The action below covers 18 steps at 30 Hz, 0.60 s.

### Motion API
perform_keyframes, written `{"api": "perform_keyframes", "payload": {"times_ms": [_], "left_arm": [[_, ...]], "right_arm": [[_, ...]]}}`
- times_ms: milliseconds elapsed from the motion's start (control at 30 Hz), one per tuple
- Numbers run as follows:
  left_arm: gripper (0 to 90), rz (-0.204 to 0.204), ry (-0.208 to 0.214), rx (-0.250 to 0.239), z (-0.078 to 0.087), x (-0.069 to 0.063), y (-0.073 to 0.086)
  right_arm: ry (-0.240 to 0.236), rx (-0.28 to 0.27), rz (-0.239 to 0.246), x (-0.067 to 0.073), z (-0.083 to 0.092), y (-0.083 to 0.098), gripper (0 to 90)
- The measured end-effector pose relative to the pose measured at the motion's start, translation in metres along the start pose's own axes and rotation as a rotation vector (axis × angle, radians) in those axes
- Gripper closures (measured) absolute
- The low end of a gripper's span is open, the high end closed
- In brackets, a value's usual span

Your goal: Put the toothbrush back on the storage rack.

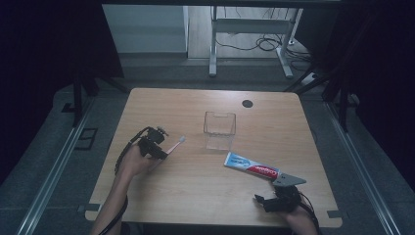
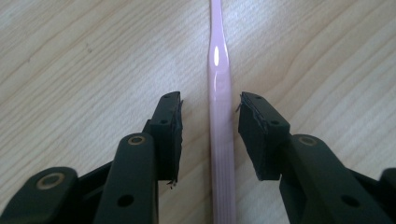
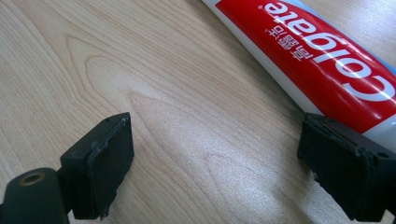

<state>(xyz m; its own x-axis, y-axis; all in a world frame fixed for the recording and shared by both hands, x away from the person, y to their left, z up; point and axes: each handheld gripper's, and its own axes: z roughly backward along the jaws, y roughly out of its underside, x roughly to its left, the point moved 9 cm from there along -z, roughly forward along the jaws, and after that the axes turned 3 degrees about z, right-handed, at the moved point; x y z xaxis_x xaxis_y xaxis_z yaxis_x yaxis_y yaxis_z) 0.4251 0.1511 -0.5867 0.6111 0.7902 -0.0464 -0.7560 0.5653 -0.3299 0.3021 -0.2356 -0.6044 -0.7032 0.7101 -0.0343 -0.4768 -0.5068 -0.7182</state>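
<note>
Wooden table (image 1: 205,186) in a dim room | toothbrush (image 2: 220,121) lies flat at the left, handle between the open jaws of the left gripper (image 2: 210,135), not pinched | light, stiff, smooth, likely slippery: pinch mid-handle | right gripper (image 3: 215,158) jaws wide open, empty, beside toothpaste tube (image 3: 322,56) | clear box (image 1: 219,128) at centre.
</note>
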Motion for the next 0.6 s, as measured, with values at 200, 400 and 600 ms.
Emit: {"api": "perform_keyframes", "payload": {"times_ms": [200,400,600], "left_arm": [[62.2,-0.007,-0.003,0.021,-0.007,-0.001,-0.007],[67.8,0.002,-0.009,0.025,-0.01,0.0,-0.011],[77.3,0.018,0.015,0.027,-0.01,-0.003,-0.012]], "right_arm": [[0.0,-0.001,0.0,0.0,0.0,0.0,10.5],[0.001,-0.001,0.0,0.0,0.0,0.0,10.5],[0.0,-0.001,-0.001,0.0,0.0,0.0,10.5]]}}
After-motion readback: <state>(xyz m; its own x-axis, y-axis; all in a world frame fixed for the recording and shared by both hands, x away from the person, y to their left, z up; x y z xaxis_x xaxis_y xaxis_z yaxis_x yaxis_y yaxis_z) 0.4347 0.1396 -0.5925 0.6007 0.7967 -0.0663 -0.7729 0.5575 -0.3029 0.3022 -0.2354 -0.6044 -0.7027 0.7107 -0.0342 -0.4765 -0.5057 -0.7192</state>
